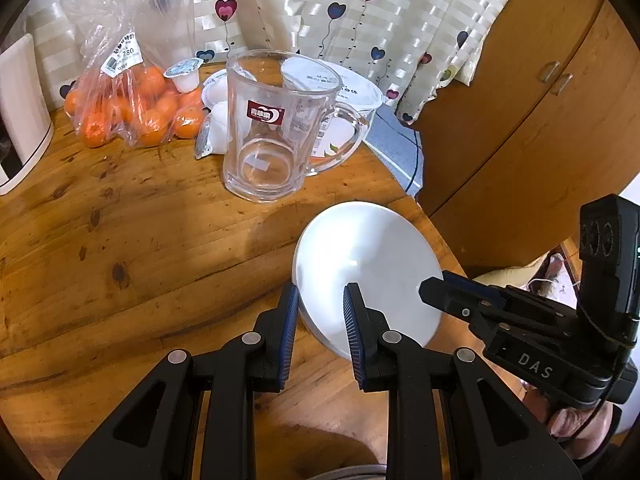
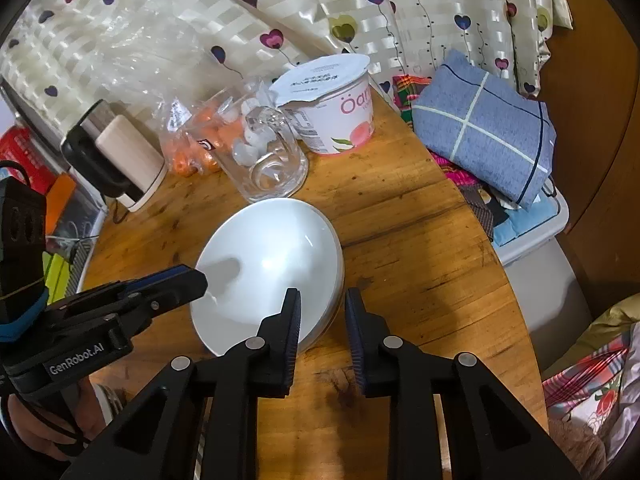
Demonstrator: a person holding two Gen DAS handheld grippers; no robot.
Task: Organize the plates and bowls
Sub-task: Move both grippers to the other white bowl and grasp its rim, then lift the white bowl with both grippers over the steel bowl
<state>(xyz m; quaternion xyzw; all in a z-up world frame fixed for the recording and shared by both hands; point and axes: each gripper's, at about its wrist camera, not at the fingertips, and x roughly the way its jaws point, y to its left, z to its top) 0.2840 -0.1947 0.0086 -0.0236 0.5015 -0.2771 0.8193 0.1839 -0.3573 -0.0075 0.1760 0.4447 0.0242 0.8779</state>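
Observation:
A white bowl (image 1: 360,264) (image 2: 264,264) sits slightly tilted, low over the wooden table (image 1: 120,248) near its right edge. My left gripper (image 1: 322,304) straddles the bowl's left rim, one pad outside and one inside, and is shut on it. It enters the right wrist view from the left (image 2: 196,278). My right gripper (image 2: 322,308) straddles the opposite rim. Its inner finger (image 2: 294,316) lies over the bowl's inside, while a strip of wood shows between the rim and its outer finger (image 2: 352,316). Seen from the left wrist, the right gripper (image 1: 434,286) reaches the bowl's right rim.
Just behind the bowl stands a glass mug (image 1: 264,132) (image 2: 272,160). A yogurt tub (image 2: 332,108), a bag of oranges (image 1: 132,108) and a white appliance (image 1: 20,112) line the back. Folded blue cloth (image 2: 484,128) and a wooden cabinet (image 1: 520,100) lie past the table's right edge.

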